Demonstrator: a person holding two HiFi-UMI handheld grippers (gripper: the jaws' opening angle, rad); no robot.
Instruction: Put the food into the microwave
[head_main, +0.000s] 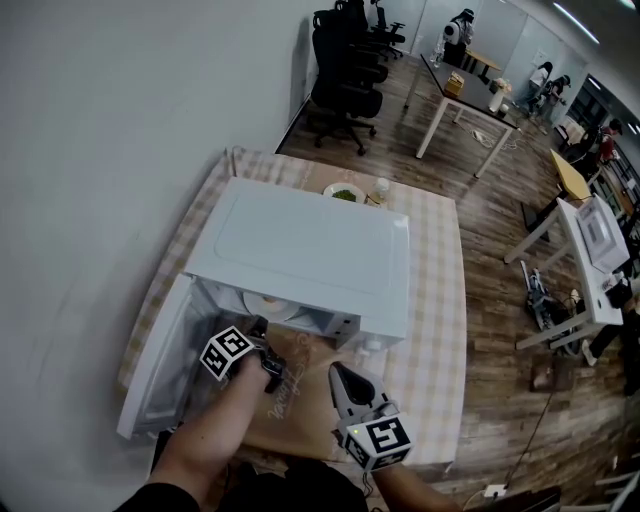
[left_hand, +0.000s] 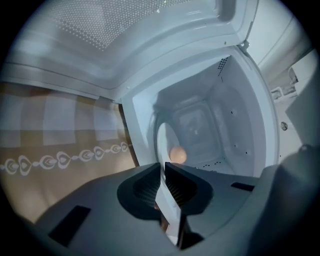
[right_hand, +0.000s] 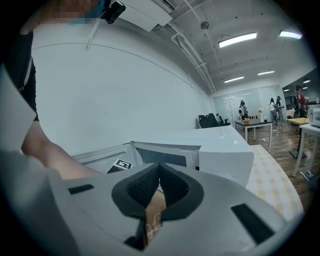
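The white microwave (head_main: 300, 245) stands on the table with its door (head_main: 160, 370) swung open to the left. My left gripper (head_main: 262, 328) reaches into the opening. In the left gripper view its jaws (left_hand: 163, 169) are shut on the rim of a white plate (left_hand: 164, 142), which sits just inside the cavity (left_hand: 215, 125) and carries a round orange piece of food (left_hand: 177, 155). From the head view the plate (head_main: 268, 304) shows under the microwave's top edge. My right gripper (head_main: 338, 372) hangs in front of the microwave, shut (right_hand: 159, 169) with nothing in it.
The table has a checked cloth (head_main: 440, 300) and a brown mat (head_main: 300, 395) in front of the microwave. Behind the microwave sit a plate of green food (head_main: 344, 192) and a small cup (head_main: 381, 186). A wall runs along the left; office chairs and desks stand far behind.
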